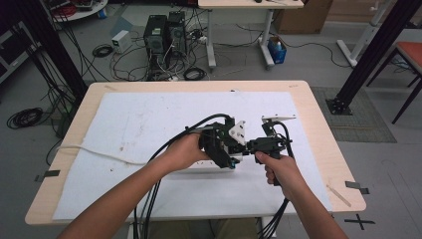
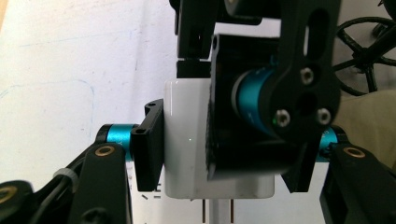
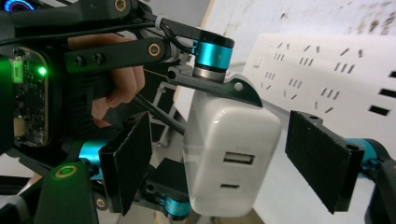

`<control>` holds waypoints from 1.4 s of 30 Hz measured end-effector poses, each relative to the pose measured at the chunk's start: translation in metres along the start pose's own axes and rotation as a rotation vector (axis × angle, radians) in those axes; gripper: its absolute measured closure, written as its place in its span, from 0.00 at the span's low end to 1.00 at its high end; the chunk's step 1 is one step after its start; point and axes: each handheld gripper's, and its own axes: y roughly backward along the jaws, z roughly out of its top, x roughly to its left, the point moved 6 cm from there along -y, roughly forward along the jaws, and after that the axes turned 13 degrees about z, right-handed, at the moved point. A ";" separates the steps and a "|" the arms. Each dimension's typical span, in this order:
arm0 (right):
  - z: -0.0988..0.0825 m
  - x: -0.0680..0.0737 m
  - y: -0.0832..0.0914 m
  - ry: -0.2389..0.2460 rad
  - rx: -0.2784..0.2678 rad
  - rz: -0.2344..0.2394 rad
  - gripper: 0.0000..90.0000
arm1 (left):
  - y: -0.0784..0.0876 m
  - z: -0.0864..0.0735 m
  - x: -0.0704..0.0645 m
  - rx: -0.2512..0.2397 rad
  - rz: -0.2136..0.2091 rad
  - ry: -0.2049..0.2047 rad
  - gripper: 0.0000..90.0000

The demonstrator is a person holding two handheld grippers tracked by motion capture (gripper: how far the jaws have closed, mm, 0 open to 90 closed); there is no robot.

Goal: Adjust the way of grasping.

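White unlabelled charger (image 3: 231, 151) in left tongs (image 3: 212, 121)

White mat (image 1: 149, 124) on wooden table (image 1: 318, 124), computer towers (image 1: 164, 35) and tangled cables (image 1: 129, 64) on floor, blue box (image 1: 277, 51)

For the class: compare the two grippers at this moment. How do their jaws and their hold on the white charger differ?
The left gripper is shut on the charger; the right gripper stands open, its pads either side of the charger without touching. In the high view the left one reaches in from the left, the right from the right. Both are black with teal joints.
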 end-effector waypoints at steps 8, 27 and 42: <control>0.001 0.001 -0.004 -0.018 -0.011 0.047 0.44 | 0.001 -0.001 0.002 -0.004 0.016 0.000 0.47; -0.001 -0.008 0.000 -0.040 -0.057 0.069 0.69 | 0.003 0.000 0.002 0.009 0.071 -0.006 0.36; 0.006 -0.019 0.051 0.169 0.015 -0.277 0.69 | 0.044 -0.088 0.035 0.194 0.054 0.228 0.24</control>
